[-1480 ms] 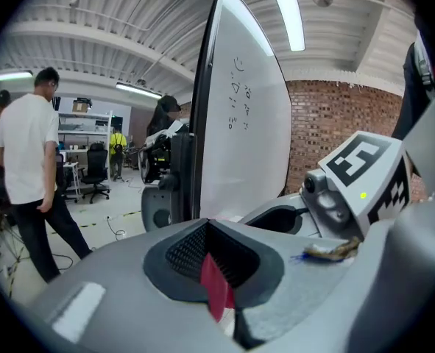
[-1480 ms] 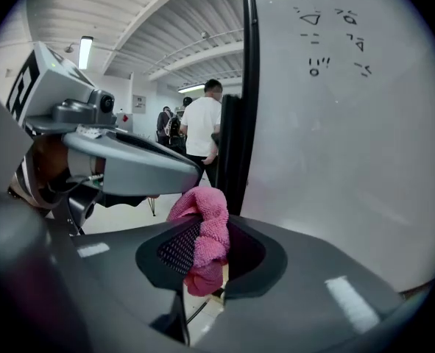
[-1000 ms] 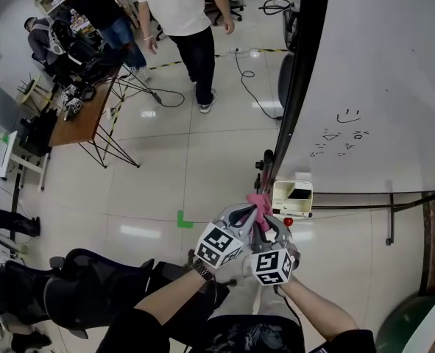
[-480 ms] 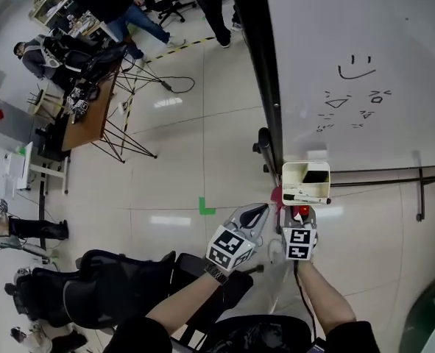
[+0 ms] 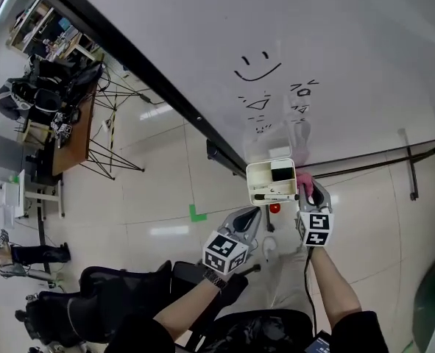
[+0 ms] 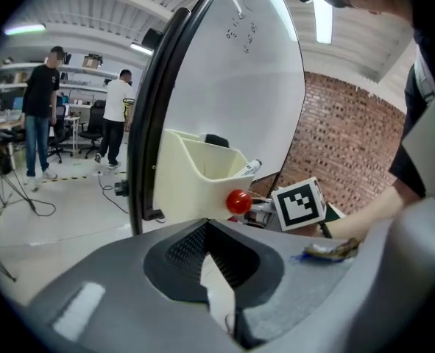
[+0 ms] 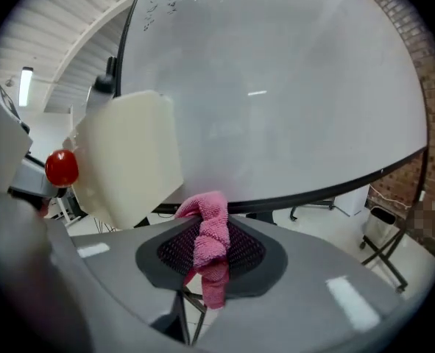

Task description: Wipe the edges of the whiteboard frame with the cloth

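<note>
Down by whiteboard frame [image 5: 188, 109], just R of cream marker tray [image 5: 265, 190], right hand-held gripper [image 5: 308, 191] is clenched on pink cloth [image 5: 303, 182]; cloth-to-frame contact unclear. Left hand-held gripper [image 5: 251, 213] hangs below tray, jaws together, nothing betw. them.

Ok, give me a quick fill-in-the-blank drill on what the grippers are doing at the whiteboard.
1. The right gripper is shut on a ____ cloth.
2. The left gripper, jaws together, holds ____.
3. The small ball beside the cream tray on the whiteboard is ____.
Missing words: pink; nothing; red.
</note>
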Action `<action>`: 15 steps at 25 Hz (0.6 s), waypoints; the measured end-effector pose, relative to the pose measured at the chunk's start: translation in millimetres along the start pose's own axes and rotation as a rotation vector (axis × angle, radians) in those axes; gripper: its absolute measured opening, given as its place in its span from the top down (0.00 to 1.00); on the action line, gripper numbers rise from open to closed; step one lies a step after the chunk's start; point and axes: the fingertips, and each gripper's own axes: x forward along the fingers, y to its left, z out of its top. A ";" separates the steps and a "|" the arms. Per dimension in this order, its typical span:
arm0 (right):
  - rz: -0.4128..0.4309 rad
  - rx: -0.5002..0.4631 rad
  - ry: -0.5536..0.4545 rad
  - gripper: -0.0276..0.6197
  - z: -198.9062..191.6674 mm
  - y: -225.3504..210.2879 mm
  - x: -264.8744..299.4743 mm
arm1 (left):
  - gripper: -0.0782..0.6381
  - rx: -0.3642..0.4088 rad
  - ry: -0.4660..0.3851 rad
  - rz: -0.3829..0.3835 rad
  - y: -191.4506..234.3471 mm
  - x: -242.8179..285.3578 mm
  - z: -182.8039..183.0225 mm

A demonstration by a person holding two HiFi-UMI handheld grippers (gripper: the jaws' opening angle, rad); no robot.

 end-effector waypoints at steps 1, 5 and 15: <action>-0.003 -0.011 0.004 0.83 5.5 -8.0 -5.7 | 0.89 -0.016 -0.003 -0.005 -7.6 -1.6 0.3; 0.020 -0.053 -0.002 0.83 24.1 -35.0 -12.9 | 0.89 -0.073 -0.006 0.014 -33.2 15.8 -5.5; 0.146 -0.080 0.068 0.83 33.1 -101.0 -22.7 | 0.89 -0.140 -0.017 0.148 -107.7 122.3 25.8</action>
